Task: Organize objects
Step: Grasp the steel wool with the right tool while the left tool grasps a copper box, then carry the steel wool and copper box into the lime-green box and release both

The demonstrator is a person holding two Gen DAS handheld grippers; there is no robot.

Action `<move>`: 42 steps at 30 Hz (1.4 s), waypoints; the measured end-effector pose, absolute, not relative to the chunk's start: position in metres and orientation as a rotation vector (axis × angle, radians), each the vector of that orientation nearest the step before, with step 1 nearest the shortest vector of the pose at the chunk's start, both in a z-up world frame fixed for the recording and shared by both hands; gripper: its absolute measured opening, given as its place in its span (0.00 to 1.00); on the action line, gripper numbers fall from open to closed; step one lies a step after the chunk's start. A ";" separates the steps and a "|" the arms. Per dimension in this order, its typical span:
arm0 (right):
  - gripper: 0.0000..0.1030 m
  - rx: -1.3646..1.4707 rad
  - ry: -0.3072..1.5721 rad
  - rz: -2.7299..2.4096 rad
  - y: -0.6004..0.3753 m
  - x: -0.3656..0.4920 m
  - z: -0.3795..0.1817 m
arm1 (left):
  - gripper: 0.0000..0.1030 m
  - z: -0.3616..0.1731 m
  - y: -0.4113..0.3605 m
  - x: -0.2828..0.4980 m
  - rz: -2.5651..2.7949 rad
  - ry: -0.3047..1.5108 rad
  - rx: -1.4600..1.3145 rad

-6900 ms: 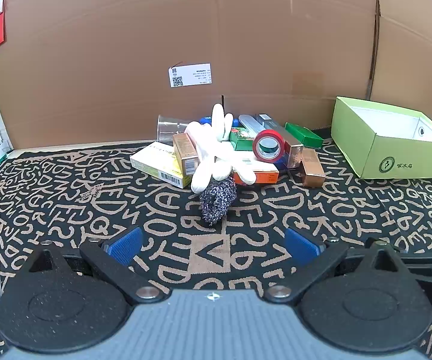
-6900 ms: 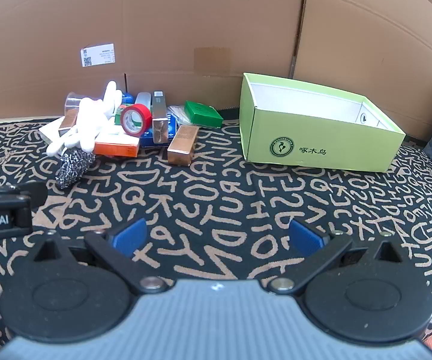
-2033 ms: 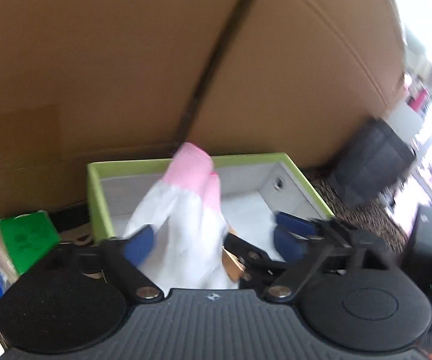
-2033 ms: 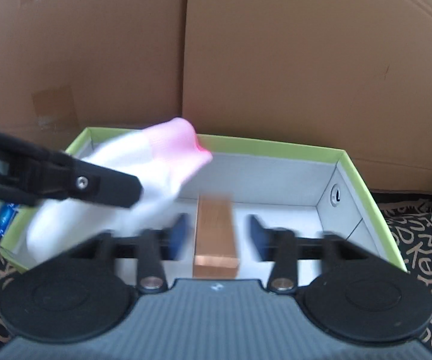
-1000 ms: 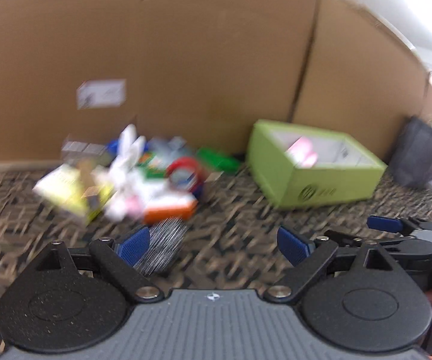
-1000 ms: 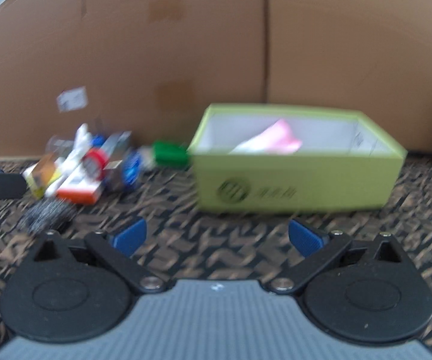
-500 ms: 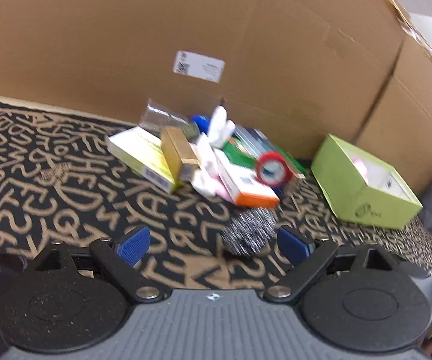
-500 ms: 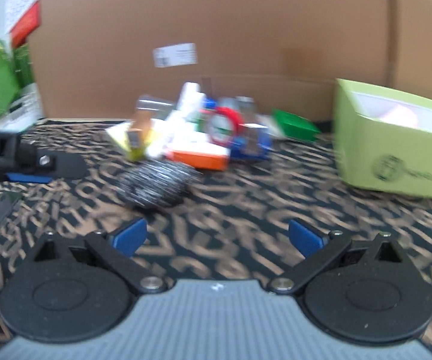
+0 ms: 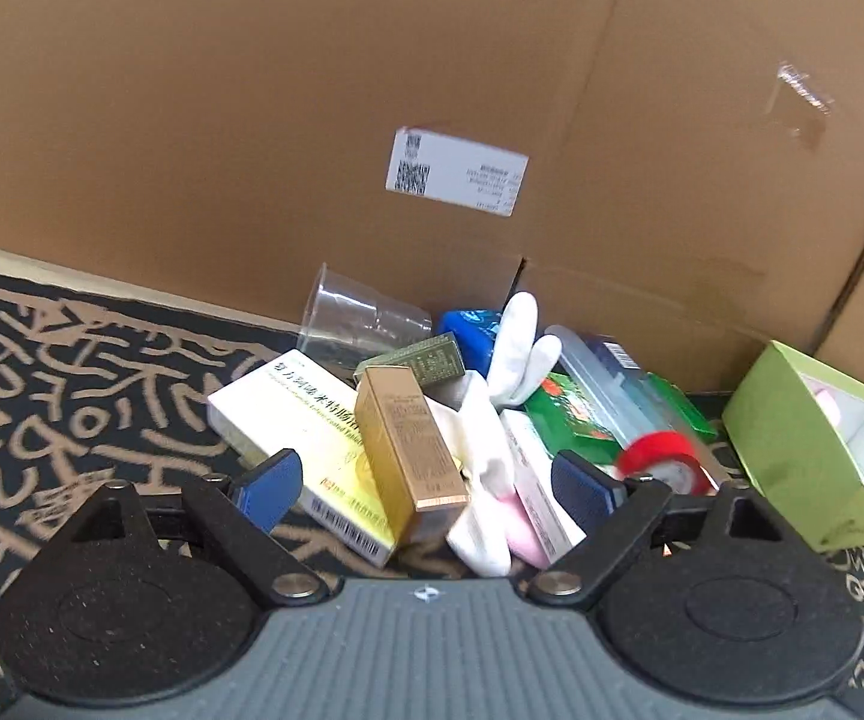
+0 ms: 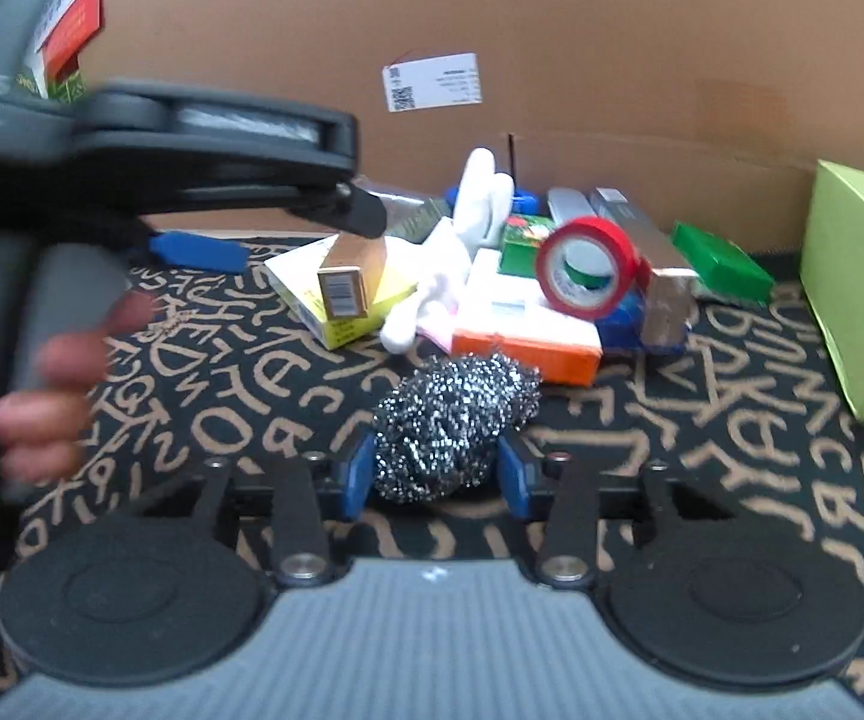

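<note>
A pile of small items lies against the cardboard wall. In the left wrist view my left gripper [image 9: 426, 489] is open wide, its jaws closing a little. A gold box [image 9: 408, 438] and a white glove [image 9: 492, 450] lie between the blue pads, which do not touch them. In the right wrist view my right gripper [image 10: 433, 474] is closing on a steel wool ball [image 10: 456, 414] on the mat, and both pads touch its sides. The green box [image 9: 792, 450] stands at the right with a pink glove cuff [image 9: 828, 405] inside.
The pile also holds a red tape roll [image 10: 588, 270], an orange-and-white carton [image 10: 522, 336], a yellow-and-white carton [image 9: 294, 414], a clear cup [image 9: 354, 318] and green packets. A hand [image 10: 42, 384] holding the left gripper fills the right wrist view's left side. The lettered mat [image 10: 702, 420] covers the table.
Both grippers swung from the green box back to the pile. The left one closed in over the gold box and glove. The right one's jaws went from wide open to gripping the steel wool.
</note>
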State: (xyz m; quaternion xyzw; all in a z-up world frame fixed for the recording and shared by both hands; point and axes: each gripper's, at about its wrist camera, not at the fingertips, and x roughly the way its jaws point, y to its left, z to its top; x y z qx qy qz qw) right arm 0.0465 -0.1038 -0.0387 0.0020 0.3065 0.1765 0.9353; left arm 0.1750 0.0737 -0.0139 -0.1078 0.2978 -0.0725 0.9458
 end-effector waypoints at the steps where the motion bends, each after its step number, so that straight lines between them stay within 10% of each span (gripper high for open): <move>1: 0.40 -0.010 0.622 0.351 -0.108 0.041 -0.037 | 0.85 -0.017 0.073 0.181 -0.141 0.619 -0.217; 7: 0.40 0.004 0.610 0.330 -0.137 0.011 -0.026 | 0.32 -0.028 0.071 0.192 -0.141 0.684 -0.175; 10: 0.40 0.030 0.623 0.301 -0.152 0.003 -0.022 | 0.24 -0.026 0.069 0.177 -0.190 0.715 -0.169; 23: 0.51 0.108 0.673 0.066 -0.220 -0.033 -0.030 | 0.28 -0.041 -0.019 0.072 -0.562 0.795 -0.046; 28: 0.67 0.077 0.632 0.053 -0.217 -0.040 -0.023 | 0.53 -0.036 -0.024 0.078 -0.510 0.781 -0.052; 42: 0.55 0.121 0.645 0.069 -0.214 -0.024 -0.034 | 0.44 -0.046 -0.040 0.087 -0.504 0.820 -0.014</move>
